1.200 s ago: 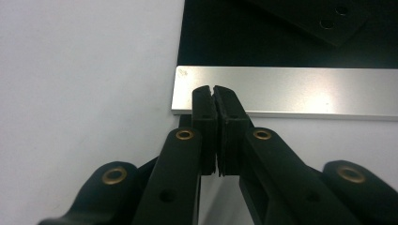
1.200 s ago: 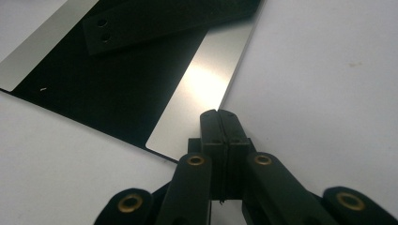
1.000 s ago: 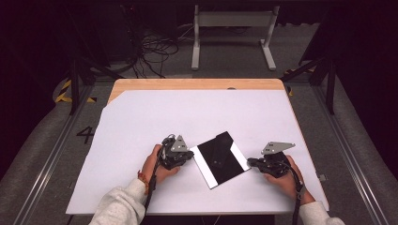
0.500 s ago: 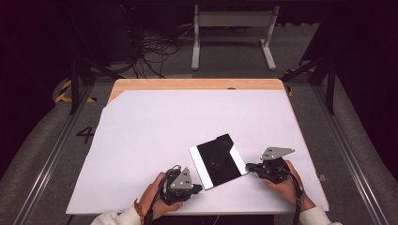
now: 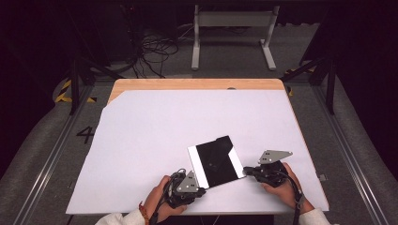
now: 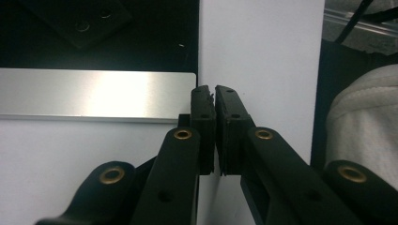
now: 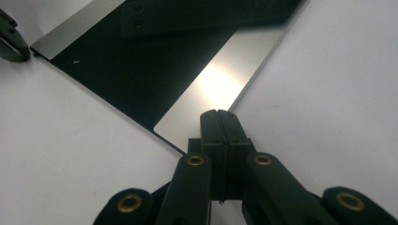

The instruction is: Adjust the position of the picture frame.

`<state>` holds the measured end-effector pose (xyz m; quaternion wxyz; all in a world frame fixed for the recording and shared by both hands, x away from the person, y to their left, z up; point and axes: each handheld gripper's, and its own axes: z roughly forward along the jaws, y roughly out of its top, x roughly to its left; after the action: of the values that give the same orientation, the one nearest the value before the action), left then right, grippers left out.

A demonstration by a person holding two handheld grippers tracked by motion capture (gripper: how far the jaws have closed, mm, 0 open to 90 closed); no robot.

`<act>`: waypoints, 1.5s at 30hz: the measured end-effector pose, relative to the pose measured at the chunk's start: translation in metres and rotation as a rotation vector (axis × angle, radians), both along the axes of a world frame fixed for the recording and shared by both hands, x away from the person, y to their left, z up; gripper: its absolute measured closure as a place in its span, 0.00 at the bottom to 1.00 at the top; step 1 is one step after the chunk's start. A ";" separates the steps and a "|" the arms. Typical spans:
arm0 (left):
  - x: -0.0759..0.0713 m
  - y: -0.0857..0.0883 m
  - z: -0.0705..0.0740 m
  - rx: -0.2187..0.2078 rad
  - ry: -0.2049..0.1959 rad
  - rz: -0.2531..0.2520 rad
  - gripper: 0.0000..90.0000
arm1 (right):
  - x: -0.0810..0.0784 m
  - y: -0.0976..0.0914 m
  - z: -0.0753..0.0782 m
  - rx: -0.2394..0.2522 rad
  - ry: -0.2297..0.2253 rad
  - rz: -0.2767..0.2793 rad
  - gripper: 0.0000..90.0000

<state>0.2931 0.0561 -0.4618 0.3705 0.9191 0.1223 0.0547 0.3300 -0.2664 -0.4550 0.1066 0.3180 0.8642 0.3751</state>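
Observation:
A flat black glossy plate (image 5: 216, 161) with a silver strip along two opposite ends lies on the white table top (image 5: 164, 122), near the front. My left gripper (image 5: 202, 190) is shut and empty at the plate's near left corner; in the left gripper view its tips (image 6: 215, 91) sit just beside the corner of the silver strip (image 6: 94, 93). My right gripper (image 5: 246, 171) is shut too, with its tips (image 7: 220, 114) against the edge of the other silver strip (image 7: 220, 79) at the plate's right end.
The table's wooden far edge (image 5: 197, 84) shows beyond the white sheet. On the floor behind are cables (image 5: 155, 47) and a white metal stand (image 5: 232, 28). A white sleeve (image 6: 361, 117) is beside the left gripper.
My left gripper has dropped back from the plate's left side to its near left corner. The plate has turned slightly clockwise. The right gripper has barely shifted.

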 end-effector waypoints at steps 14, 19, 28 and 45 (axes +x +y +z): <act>0.008 0.016 0.001 0.023 -0.017 0.071 1.00 | -0.003 0.011 0.000 0.002 0.017 0.047 1.00; 0.014 0.025 0.001 0.018 -0.019 0.107 1.00 | -0.003 0.016 -0.001 0.021 0.036 0.081 1.00; 0.026 0.037 0.001 0.013 -0.019 0.157 1.00 | -0.004 0.029 -0.001 0.021 0.031 0.110 1.00; 0.047 0.049 -0.001 -0.013 -0.001 0.215 1.00 | -0.004 0.050 -0.002 -0.012 -0.018 0.145 1.00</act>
<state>0.3396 0.1050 -0.4631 0.3685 0.8983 0.2201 0.0940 0.3259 -0.2167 -0.4567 0.0887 0.2506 0.8862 0.3795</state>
